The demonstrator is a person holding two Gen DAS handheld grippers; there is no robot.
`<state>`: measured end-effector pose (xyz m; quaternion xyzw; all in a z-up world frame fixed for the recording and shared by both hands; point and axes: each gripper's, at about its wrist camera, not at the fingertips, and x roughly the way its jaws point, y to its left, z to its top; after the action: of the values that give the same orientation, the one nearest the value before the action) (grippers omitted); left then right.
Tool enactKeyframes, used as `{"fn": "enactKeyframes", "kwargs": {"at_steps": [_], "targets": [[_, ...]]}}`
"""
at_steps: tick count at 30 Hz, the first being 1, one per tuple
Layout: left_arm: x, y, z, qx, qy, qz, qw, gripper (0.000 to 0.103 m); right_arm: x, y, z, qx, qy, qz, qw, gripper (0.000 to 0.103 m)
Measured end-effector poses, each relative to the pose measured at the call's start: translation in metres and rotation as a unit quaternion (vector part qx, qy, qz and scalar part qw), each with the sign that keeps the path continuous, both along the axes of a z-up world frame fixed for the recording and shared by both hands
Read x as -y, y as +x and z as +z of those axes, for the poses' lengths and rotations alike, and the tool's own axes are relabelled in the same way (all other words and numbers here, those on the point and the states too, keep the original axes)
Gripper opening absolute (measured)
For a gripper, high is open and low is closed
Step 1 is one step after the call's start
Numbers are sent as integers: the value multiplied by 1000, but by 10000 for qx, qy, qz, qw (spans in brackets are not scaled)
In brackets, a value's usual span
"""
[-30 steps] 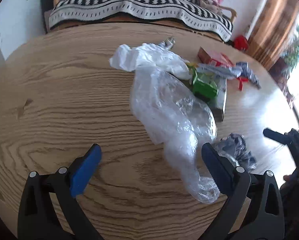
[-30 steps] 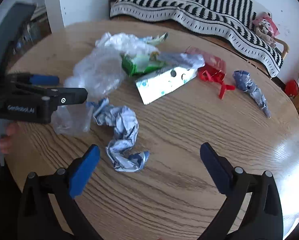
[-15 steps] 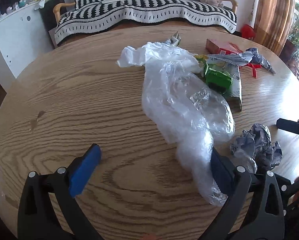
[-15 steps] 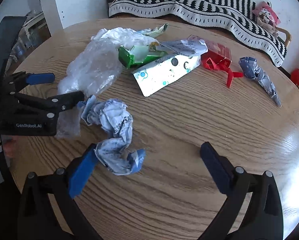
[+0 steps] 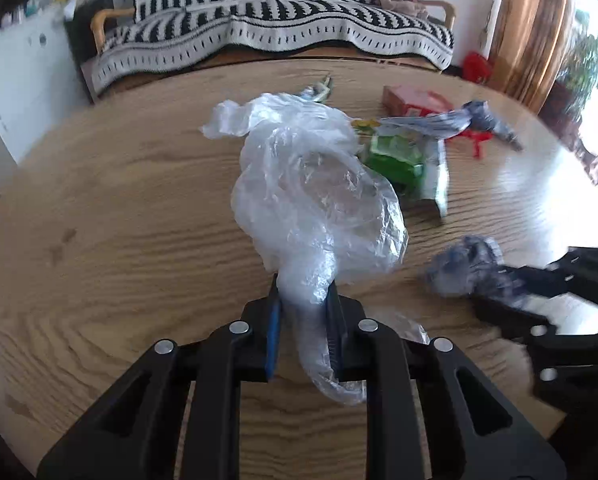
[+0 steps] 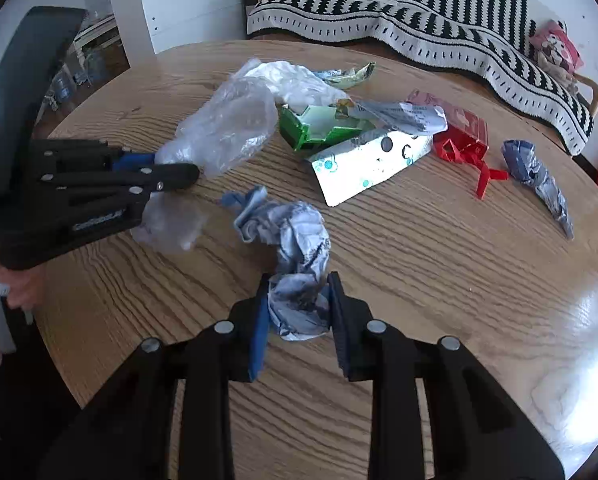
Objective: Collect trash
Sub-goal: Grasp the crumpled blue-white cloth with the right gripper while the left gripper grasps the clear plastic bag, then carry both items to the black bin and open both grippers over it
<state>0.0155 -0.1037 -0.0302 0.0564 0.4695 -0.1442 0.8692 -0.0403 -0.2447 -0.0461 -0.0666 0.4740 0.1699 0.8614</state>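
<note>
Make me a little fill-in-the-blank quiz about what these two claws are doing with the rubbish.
1. The left claw is shut on a clear ____ bag.
2. The right claw grips crumpled ____.
3. The green carton lies on the ____ table.
4. The ribbon beside the red box is ____.

Answers: plastic; paper; wooden; red

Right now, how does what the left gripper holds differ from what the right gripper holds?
The left gripper is shut on a clear plastic bag; the right gripper is shut on crumpled printed paper. The bag is see-through and billowy, the paper opaque, blue-grey and tightly wadded. The bag looks larger than the paper. Both are pinched at one end, over the wooden table.
</note>
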Motion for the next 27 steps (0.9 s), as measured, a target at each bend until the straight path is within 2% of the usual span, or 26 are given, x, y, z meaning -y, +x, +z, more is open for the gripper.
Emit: {"fn": "enactKeyframes", "kwargs": {"at_steps": [2,4,14,20,27], "targets": [[5,-6,6,179,111,-40,9998,18,2,0,2,6,12,-71,10000,27],[8,-9,12,260,66,-67,9996,18,8,0,4,62,46,-188,9998,27],[11,-12,16,196,-119,-113,9997,18,30,-1,11,159,154,-643,9977,27],[11,-12,17,219,-170,-117,9995,18,53,-4,30,645,232,-1202,9904,27],[13,-13,20,261,-187,-120,9994,18,65,-2,30,578,363,-1332,9887,27]]}}
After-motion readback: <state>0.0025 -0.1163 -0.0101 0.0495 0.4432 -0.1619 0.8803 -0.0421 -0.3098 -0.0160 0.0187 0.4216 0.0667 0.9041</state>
